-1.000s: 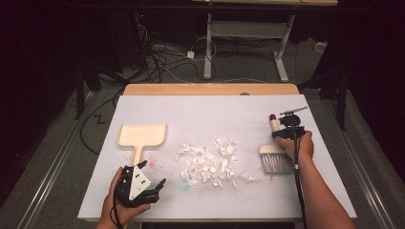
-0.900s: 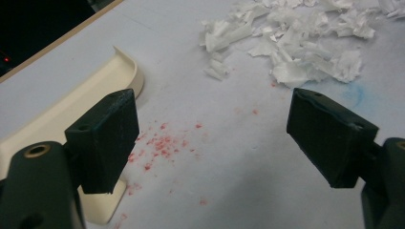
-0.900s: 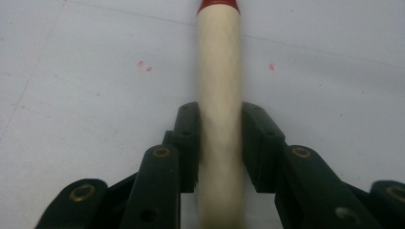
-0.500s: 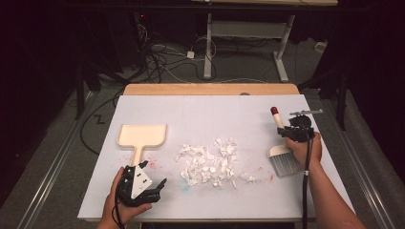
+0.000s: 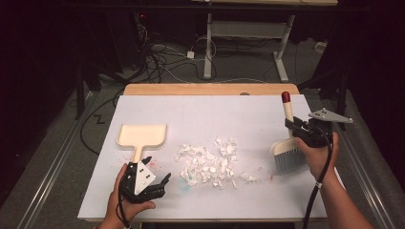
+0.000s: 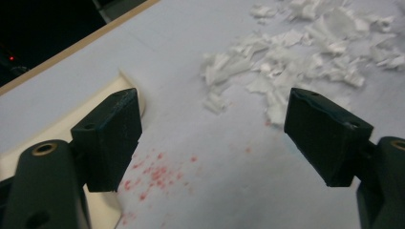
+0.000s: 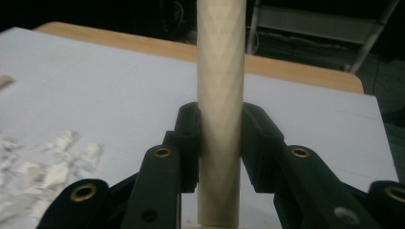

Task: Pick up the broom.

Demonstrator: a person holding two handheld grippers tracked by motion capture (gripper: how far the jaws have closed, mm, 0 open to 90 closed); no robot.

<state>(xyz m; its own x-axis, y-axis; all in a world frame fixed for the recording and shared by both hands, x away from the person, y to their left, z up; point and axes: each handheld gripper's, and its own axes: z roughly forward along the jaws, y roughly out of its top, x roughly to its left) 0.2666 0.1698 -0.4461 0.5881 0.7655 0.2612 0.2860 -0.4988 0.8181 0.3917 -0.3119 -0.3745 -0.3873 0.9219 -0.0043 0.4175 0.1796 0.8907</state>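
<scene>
A small brush [image 5: 287, 151] with a cream handle, red tip and grey bristles stands upright at the table's right side. My right gripper [image 5: 297, 130] is shut on its handle [image 7: 220, 114]. White paper scraps [image 5: 207, 162] lie scattered in the middle of the white sheet and appear too in the left gripper view [image 6: 305, 52]. A cream dustpan [image 5: 141, 136] lies flat at the left, handle towards me. My left gripper [image 5: 155, 176] rests near the front edge just below that handle, open with nothing between its jaws; the dustpan's edge [image 6: 131, 93] shows behind its left jaw.
Red specks [image 6: 157, 171] stain the white sheet [image 5: 205, 114] near the dustpan. A wooden table edge [image 5: 210, 89] runs along the back. Cables and a desk frame [image 5: 243, 33] lie on the dark floor beyond.
My right gripper has lifted the brush and moved it right and back, away from the scraps, tipping it more upright. The left gripper has stayed put.
</scene>
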